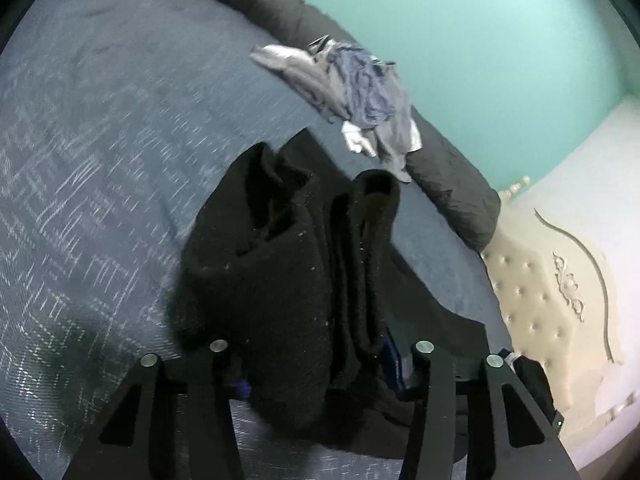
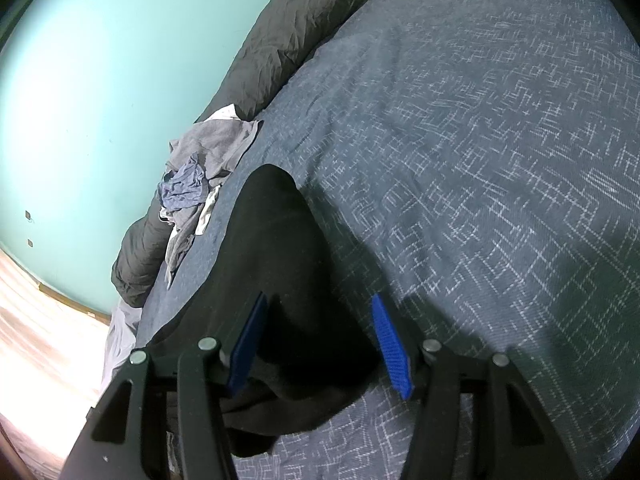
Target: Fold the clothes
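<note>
On the blue bedspread (image 2: 480, 160), near its edge by the rolled dark duvet (image 1: 448, 168), lies the black garment (image 2: 272, 248). The left gripper (image 1: 320, 368) pinches a bunched fold of it; the right gripper (image 2: 316, 344) stands spread over the cloth, its pads clear. A heap of clothes (image 1: 352, 84) lies just beyond.

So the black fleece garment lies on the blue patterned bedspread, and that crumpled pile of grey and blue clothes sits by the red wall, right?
Not quite. The wall is turquoise, not red, as the right wrist view shows. The rest holds: the black fleece garment lies on the blue patterned bedspread, and the crumpled pile of grey and blue clothes sits by that wall.
</note>
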Tool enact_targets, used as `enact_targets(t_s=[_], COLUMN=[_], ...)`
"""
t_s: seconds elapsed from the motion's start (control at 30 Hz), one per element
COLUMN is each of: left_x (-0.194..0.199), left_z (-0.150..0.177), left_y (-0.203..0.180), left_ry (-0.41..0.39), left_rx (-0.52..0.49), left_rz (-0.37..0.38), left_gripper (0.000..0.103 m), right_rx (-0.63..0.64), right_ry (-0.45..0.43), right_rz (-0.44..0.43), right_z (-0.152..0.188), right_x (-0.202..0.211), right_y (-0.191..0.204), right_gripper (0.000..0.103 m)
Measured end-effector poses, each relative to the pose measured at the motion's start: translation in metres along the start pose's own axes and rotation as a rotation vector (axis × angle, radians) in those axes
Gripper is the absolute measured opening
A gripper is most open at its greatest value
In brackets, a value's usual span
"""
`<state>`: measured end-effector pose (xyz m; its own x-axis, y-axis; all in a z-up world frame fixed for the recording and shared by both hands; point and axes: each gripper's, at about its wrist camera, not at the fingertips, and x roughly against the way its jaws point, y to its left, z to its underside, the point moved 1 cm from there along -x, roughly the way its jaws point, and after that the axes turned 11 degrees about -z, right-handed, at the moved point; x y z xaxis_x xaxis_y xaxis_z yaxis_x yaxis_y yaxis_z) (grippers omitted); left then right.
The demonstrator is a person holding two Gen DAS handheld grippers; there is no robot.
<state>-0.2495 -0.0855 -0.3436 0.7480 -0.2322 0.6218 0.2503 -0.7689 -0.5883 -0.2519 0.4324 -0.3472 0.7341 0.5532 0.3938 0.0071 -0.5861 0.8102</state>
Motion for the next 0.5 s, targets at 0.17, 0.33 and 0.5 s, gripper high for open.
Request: enact_targets(t_s=[0.17,0.33,0.5], left_x=[-0.013,-0.020,-0.016], left_z=[0.000,-0.001,-0.003], left_y=[0.017,0.017,0.010], left_ry=[0.056,0.055,0.051], left_rx=[0.065,0.051,0.030], left_rz=[-0.002,0.007,0.027], left_gripper=[0.052,0.052,0.040], right_rx=[-0.002,-0.007,-0.021], right_ry=[0.001,0.003,0.006], right_rz=[-0.002,-0.002,-0.010], right_z=[0.000,0.001,0.000], right_x=[0.000,0.000,0.000], right_y=[0.000,-0.001,-0.002], right_gripper=[0.056,0.056,0.056])
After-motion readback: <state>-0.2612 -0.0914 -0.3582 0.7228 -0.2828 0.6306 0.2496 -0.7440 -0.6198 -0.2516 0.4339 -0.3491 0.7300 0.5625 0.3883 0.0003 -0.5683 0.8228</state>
